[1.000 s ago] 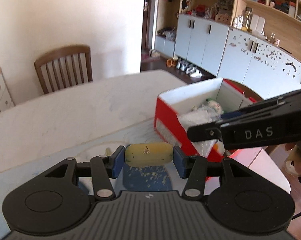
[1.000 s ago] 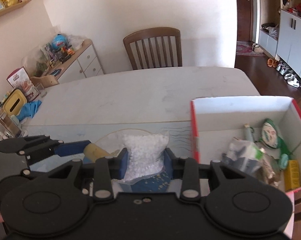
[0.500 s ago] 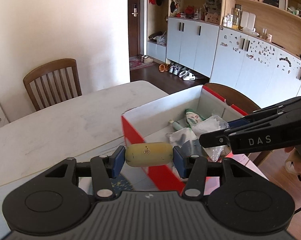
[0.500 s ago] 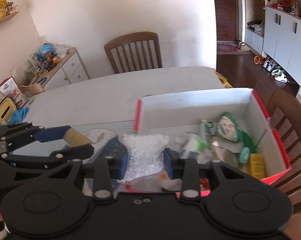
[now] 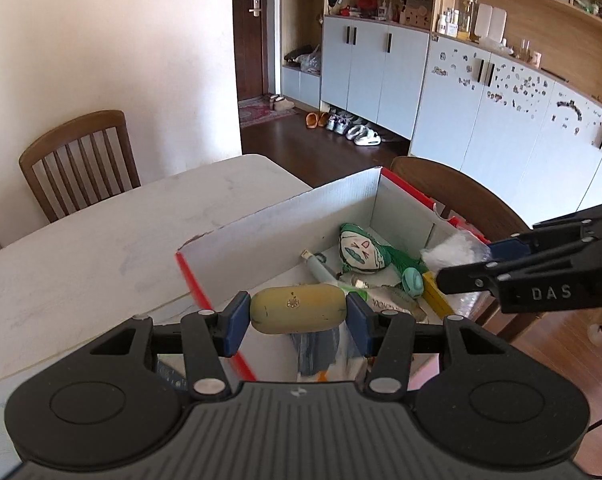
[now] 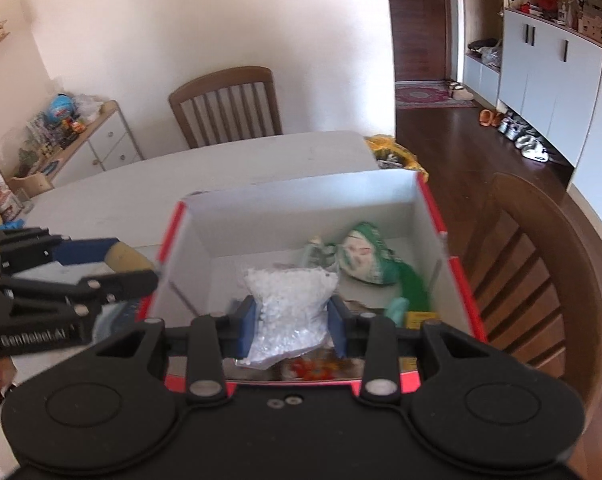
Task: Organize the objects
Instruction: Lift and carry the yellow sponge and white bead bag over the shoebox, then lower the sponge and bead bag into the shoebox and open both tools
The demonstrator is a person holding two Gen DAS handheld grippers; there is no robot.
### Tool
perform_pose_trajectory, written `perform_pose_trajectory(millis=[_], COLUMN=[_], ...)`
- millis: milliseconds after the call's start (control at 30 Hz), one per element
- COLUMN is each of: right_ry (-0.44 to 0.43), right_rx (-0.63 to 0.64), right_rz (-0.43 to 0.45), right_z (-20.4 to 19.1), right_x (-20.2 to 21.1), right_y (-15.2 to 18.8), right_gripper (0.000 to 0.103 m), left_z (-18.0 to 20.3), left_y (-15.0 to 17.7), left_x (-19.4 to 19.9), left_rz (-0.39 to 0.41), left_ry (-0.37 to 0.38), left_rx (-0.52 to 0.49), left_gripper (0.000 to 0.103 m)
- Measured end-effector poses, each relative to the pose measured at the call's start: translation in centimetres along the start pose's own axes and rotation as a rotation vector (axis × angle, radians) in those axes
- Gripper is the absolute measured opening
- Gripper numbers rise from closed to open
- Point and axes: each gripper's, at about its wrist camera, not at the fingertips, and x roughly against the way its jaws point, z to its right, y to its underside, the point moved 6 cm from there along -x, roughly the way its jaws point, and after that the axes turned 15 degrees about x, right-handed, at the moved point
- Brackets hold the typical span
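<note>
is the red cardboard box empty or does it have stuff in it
Not empty: the red cardboard box holds a green-hooded doll, a yellow block and other clutter.

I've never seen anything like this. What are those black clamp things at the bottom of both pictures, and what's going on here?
There is no robot: a person holds a hand-held gripper in each hand, each with a camera looking along its two fingers. The left one's view shows the left hand-held gripper clamped on a yellowish oval object. The right one's view shows the right hand-held gripper clamped on a clear bag of white granules. Both are over an open red-and-white box on a pale table. The box already holds a green-and-white toy and other small items.
</note>
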Motion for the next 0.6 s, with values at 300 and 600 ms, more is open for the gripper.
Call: perform_pose_trajectory(millis=[300, 600], right_ry=[0.019, 0.022], right_rx=[0.01, 0.052], right_rz=[-0.05, -0.11], right_z=[3.2, 3.8], right_x=[-2.8, -6.3], right_y=[0.9, 1.1], right_gripper=[0.036, 0.036], left_z=[1.5, 1.9], left_y=[-2.2, -2.7], left_x=[-5.6, -11.2], left_rz=[-0.032, -0.098], left_ry=[-0.04, -0.108], left_rx=[-0.047, -0.073], left_gripper=[0.051, 0.051])
